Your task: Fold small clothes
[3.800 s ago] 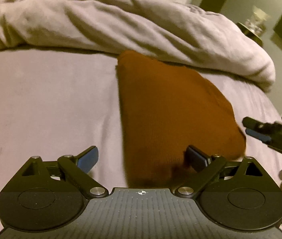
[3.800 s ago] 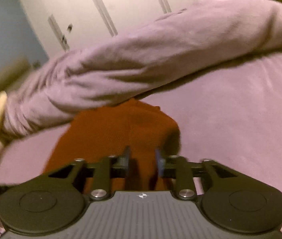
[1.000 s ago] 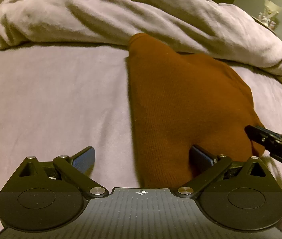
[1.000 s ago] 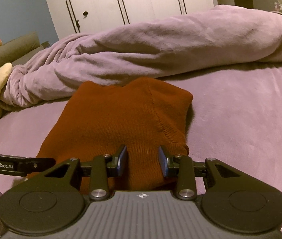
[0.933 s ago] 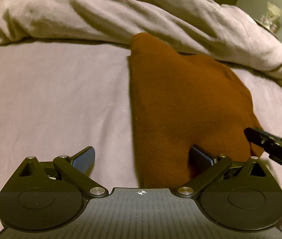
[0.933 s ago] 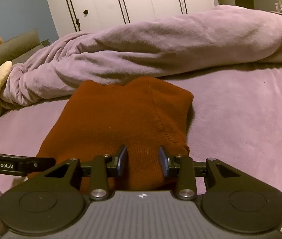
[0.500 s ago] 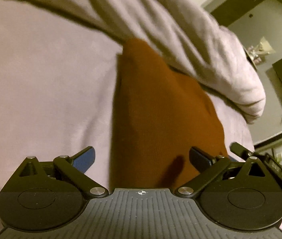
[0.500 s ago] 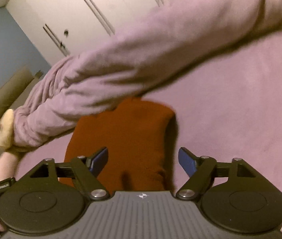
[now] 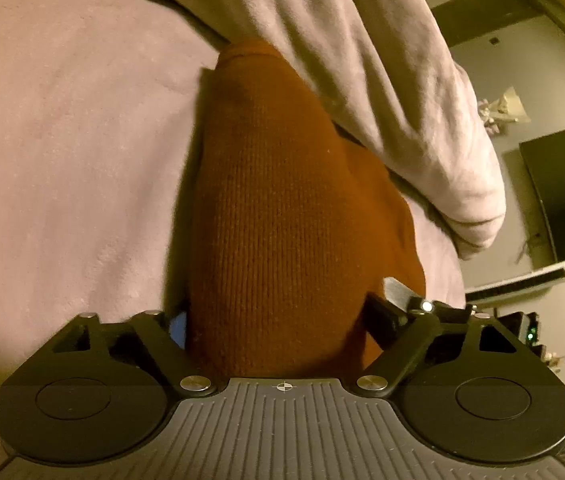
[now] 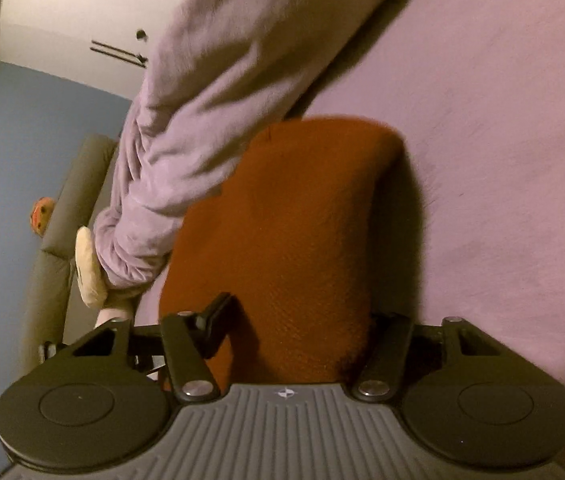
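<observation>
Both grippers, left (image 9: pixel 278 316) and right (image 10: pixel 294 320), straddle the near edge of the sweater (image 9: pixel 282 216), jaws closing, not yet clamped.

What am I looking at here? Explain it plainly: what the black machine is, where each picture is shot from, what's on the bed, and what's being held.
There is no robot here. A person holds a hand tool in each hand, each ending in a two-finger gripper with a wide-angle camera that looks forward along the fingers. That is why black hardware fills the bottom of both pictures.

One picture comes from the left gripper, the other from the right gripper. Both look down at the same spot from slightly different sides.

On the lilac bed sheet lies a rust-brown knitted garment, with a bunched lilac blanket behind it.

The near edge of the garment sits between the fingers of both grippers, and both sets of jaws are closing on it. A firm pinch is not yet visible.
</observation>
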A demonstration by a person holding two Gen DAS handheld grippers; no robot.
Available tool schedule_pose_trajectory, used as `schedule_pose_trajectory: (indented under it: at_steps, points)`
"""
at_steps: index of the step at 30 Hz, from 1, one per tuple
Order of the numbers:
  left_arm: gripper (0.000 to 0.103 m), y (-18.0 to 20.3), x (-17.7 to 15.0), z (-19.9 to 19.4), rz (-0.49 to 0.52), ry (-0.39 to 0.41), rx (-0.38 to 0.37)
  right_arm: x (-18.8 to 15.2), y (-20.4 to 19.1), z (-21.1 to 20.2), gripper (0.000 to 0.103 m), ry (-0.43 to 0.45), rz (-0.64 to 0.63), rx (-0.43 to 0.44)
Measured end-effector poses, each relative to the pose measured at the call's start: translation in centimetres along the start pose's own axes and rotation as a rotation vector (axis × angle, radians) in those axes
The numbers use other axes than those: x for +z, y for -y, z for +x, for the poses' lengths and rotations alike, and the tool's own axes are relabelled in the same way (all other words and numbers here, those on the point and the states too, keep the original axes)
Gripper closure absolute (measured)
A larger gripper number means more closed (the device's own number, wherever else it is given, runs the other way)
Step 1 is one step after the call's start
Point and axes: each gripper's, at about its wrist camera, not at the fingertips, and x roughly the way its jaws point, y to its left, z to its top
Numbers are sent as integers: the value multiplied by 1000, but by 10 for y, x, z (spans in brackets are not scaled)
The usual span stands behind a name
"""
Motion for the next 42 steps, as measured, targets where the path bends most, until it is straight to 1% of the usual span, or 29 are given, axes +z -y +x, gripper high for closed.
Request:
schedule_pose_trajectory:
  at_steps: [1, 2, 3, 4, 5, 6, 8, 13, 16, 22, 27, 30, 31, 32, 33, 34, 35, 36, 38, 40, 42]
  points:
    - [25, -1, 1, 0, -8, 1, -4, -1, 0, 3, 46, 9, 4, 4]
    - [33, -3, 1, -2, -12, -1, -10, -2, -1, 5, 49, 22, 15, 7]
    - [37, -6, 2, -5, -18, -2, -22, -3, -3, 6, 54, 33, 14, 7]
    - [43, -7, 3, -9, -24, -1, -34, -5, -8, 5, 57, 43, -1, 4]
    - [47, -7, 3, -12, -26, 3, -40, -7, -14, 3, 61, 54, -31, 3]
    - [48, -5, 4, -15, -24, 6, -38, -9, -21, 0, 63, 61, -53, 2]
    - [50, -1, 3, -19, -23, 15, -36, -9, -32, -4, 66, 71, -80, -3]
    - [50, 3, 3, -41, -11, 53, -31, -9, -57, -14, 71, 79, -123, 12]
    - [51, 0, 3, -59, -8, 71, -26, -15, -72, -10, 74, 67, -158, 9]
    - [51, -16, -6, -99, 6, 100, 16, -37, -96, 6, 74, 27, -198, 24]
    - [50, -33, -25, -130, 20, 115, 79, -65, -116, 23, 75, -37, -255, 26]
    - [45, -48, -36, -137, 8, 122, 129, -82, -120, 34, 75, -72, -279, 5]
    - [40, -51, -39, -138, 5, 123, 145, -87, -121, 37, 75, -73, -287, -3]
    - [33, -53, -42, -139, 5, 130, 167, -91, -122, 39, 74, -68, -293, -22]
    - [32, -53, -45, -143, 8, 146, 201, -94, -123, 39, 69, -60, -288, -55]
    - [32, -50, -48, -149, 23, 163, 226, -95, -122, 39, 63, -53, -274, -101]
    - [30, -45, -52, -157, 50, 194, 250, -98, -123, 37, 49, -45, -273, -159]
    - [30, -40, -57, -165, 81, 228, 275, -102, -126, 33, 44, -25, -300, -206]
    - [23, -31, -69, -177, 136, 277, 337, -113, -140, 17, 43, 34, -403, -300]
    - [22, -24, -84, -183, 184, 305, 370, -131, -154, 1, 43, 103, -482, -380]
    - [20, -19, -98, -180, 226, 300, 393, -155, -170, -10, 43, 150, -574, -411]
